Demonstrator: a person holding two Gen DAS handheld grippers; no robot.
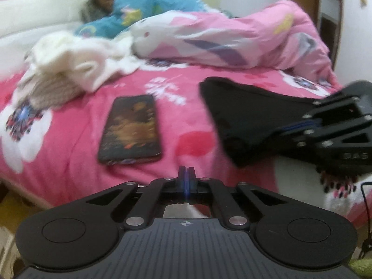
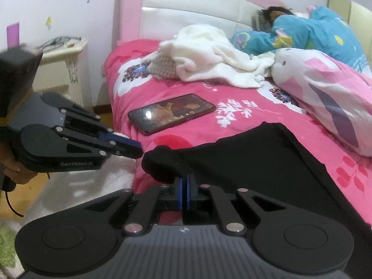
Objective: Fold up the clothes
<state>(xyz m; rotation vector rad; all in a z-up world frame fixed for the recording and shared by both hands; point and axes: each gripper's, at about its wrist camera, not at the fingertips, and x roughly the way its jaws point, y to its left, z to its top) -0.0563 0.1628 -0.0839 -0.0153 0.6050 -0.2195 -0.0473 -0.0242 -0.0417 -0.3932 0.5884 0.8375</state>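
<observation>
A black garment (image 1: 244, 111) (image 2: 255, 162) lies on the pink flowered bed cover (image 1: 69, 153) (image 2: 197, 137) near the bed's front edge. My right gripper (image 2: 186, 179) (image 1: 286, 130) is shut on a bunched edge of it, and the cloth is pulled up into the pads. My left gripper (image 1: 186, 172) (image 2: 136, 151) is shut with nothing between its fingers. It hangs off the bed's side edge, with its tips just short of the garment's bunched corner. A hand holds its handle at the left of the right wrist view.
A phone (image 1: 130, 127) (image 2: 172, 112) lies face up on the bed beyond the garment. Behind it are a heap of white and knitted clothes (image 1: 69, 65) (image 2: 209, 55), a pink quilt (image 1: 232, 39) (image 2: 325, 97) and a person (image 1: 144, 7) (image 2: 302, 30) lying under blue bedding. A nightstand (image 2: 62, 53) stands left of the bed.
</observation>
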